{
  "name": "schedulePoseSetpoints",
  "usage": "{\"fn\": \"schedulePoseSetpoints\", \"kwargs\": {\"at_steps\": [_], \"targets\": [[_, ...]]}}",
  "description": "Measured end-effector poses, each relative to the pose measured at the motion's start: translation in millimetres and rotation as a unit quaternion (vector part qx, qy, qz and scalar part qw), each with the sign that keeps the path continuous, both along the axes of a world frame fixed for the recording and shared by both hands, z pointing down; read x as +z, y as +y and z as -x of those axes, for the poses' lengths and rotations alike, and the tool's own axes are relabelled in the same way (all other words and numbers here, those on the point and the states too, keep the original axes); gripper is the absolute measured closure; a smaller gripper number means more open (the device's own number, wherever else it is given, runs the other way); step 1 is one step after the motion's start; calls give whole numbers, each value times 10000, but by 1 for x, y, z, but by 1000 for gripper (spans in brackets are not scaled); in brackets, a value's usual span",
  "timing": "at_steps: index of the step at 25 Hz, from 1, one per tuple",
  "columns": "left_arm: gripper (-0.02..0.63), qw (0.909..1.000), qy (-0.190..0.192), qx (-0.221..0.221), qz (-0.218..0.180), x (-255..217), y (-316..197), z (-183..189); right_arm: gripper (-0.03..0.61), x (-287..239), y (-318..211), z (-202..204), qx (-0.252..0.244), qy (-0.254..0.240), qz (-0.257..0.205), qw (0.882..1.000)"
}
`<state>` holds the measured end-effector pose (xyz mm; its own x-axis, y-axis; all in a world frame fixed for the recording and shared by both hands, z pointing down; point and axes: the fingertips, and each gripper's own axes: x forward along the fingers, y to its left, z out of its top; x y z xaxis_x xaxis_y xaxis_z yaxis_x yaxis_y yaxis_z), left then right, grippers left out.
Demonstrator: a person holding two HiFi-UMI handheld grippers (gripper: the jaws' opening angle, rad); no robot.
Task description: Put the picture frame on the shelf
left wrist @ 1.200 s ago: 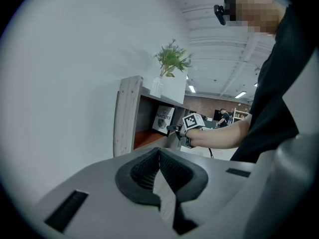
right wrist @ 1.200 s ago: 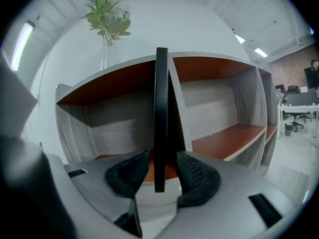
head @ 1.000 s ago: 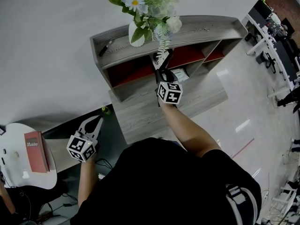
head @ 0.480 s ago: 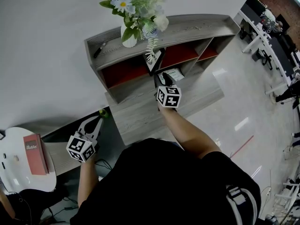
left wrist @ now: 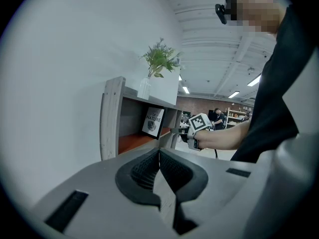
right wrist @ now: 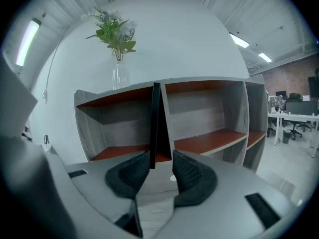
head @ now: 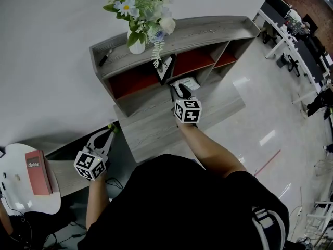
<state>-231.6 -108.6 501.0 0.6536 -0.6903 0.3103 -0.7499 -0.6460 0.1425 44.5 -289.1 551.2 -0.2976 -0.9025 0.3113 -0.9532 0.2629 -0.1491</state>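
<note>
The picture frame [head: 165, 68] stands upright in the middle compartment of the grey shelf [head: 208, 29], on its red board. In the right gripper view the picture frame [right wrist: 155, 123] shows edge-on, straight ahead. My right gripper [head: 177, 89] hovers just in front of it, open; its pads [right wrist: 192, 171] hold nothing, and the frame's lower edge lines up with the gap [right wrist: 160, 162]. My left gripper [head: 110, 133] hangs low at the left, shut and empty. From the left gripper view [left wrist: 159, 169] the frame's printed face [left wrist: 153, 122] is visible.
A vase of flowers [head: 137, 41] and a dark pen [head: 104, 58] sit on the shelf top. A white printed item [head: 188, 82] lies below the frame. A red book [head: 36, 169] rests on a white round table at left. Office desks [head: 291, 40] stand at right.
My right gripper has drawn back a little from the picture frame, which stays standing in the shelf. The left gripper has barely moved.
</note>
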Motion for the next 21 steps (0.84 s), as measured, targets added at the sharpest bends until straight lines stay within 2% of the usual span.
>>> {"fn": "schedulePoseSetpoints", "kwargs": {"at_steps": [11, 21], "targets": [[594, 9999, -1, 92, -53, -4, -3, -22, 436, -8, 16, -17, -231, 70, 17, 9997], [594, 9998, 10, 153, -92, -6, -4, -44, 511, -15, 26, -36, -342, 114, -26, 9993]]}}
